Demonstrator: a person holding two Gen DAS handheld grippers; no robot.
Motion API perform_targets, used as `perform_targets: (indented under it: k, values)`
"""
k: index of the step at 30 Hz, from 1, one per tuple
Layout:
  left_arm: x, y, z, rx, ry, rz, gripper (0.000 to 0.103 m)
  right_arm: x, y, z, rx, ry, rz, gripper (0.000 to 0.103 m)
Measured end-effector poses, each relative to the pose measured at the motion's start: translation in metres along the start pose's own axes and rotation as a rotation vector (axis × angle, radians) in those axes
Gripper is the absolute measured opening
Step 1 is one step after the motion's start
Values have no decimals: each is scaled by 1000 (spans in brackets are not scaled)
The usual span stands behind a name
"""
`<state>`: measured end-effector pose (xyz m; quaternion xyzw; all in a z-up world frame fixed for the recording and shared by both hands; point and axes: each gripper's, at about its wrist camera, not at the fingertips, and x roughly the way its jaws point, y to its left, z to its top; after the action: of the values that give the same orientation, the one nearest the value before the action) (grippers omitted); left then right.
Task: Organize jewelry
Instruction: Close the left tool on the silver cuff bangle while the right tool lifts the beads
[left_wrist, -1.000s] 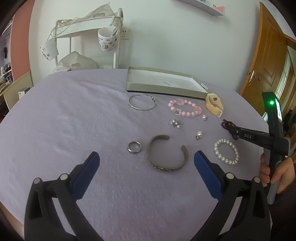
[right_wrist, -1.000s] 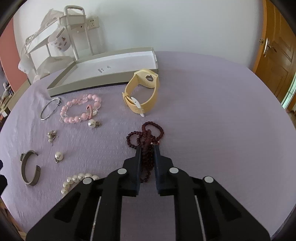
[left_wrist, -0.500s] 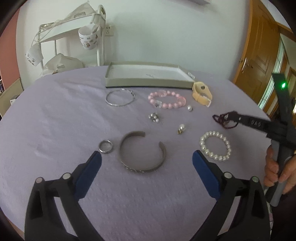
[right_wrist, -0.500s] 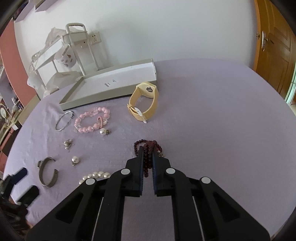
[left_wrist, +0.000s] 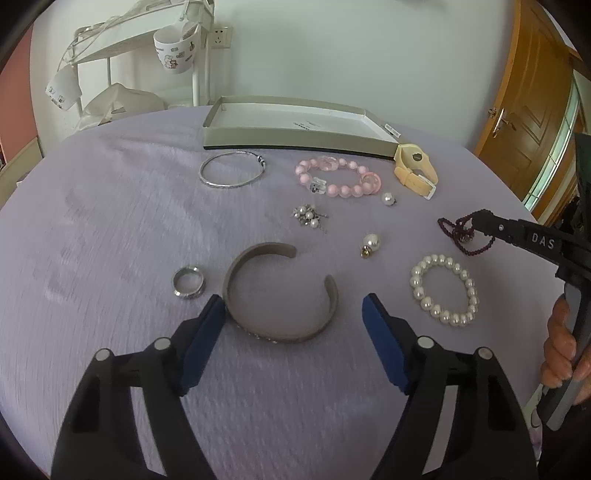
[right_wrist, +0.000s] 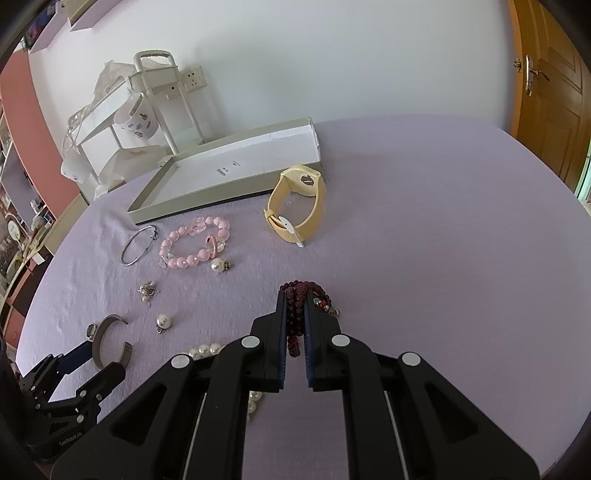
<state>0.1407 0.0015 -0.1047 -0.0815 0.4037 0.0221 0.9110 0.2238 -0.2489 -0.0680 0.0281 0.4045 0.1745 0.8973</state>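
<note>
Cuff bracelet (left_wrist: 280, 291) lies flat on the lilac tablecloth (left_wrist: 122, 229), sitting between the blue pads of the left tongs (left_wrist: 293, 314). Left tongs angled down at it, jaws closing, pads not yet touching the metal. Silver ring (left_wrist: 189, 282) just left of the left pad. Beyond the tips: thin bangle (left_wrist: 232, 173), pink bead bracelet (left_wrist: 338, 180), grey box tray (left_wrist: 295, 127) at the far side. Right of the tongs: pearl bracelet (left_wrist: 445, 290), flat on the cloth. Right tongs (right_wrist: 295, 314) also pitched down, clamped tight on the dark red bead string (right_wrist: 303, 299), beads bunched past the tips. A hand (left_wrist: 563, 347) wraps the right handle. Yellow watch (right_wrist: 297, 206) ahead of the right tips, near the tray corner.
</note>
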Motion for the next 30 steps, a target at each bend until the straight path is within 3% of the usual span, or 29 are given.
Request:
perform_targets:
  k: [6, 19, 30]
  values:
    - [5, -4, 6, 14, 1, 22, 65, 1, 0, 0, 10, 6, 13, 8]
    - [6, -14, 2, 65, 5, 75, 65, -2, 1, 1, 15, 4, 23, 8]
    - [-9, -10, 13, 37, -21, 35, 64, -16, 6, 13, -13, -32, 34, 8]
